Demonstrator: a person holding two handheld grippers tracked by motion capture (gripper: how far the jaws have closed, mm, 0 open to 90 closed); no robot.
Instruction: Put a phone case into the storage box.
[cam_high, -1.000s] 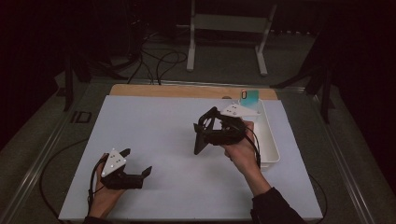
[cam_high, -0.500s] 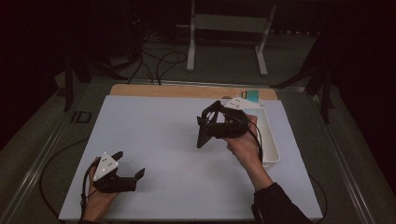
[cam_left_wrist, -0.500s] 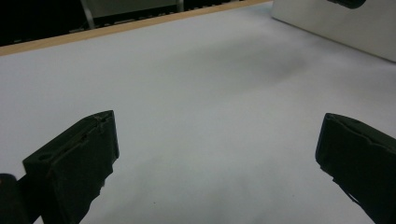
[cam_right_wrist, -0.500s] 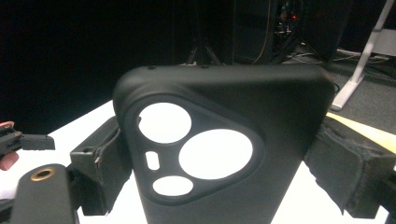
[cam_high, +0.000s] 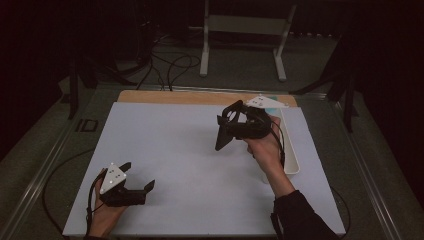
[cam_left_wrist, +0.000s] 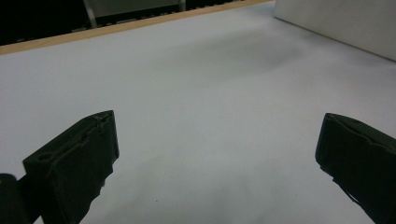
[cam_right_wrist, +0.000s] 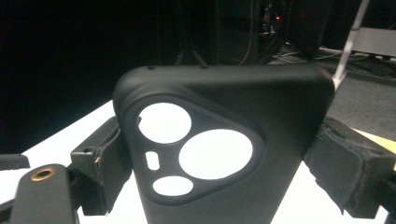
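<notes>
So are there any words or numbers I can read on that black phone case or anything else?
None to read: the black phone case in the right gripper has only camera cut-outs, no letters.
The left gripper, white table and white tray bear no writing either.

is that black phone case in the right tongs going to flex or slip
The matte black rubbery phone case is a thin empty shell with camera cutouts, so probably light and somewhat bendy. The right tongs pinch its side edges, so it may bow; the matte finish probably resists slipping.
</notes>
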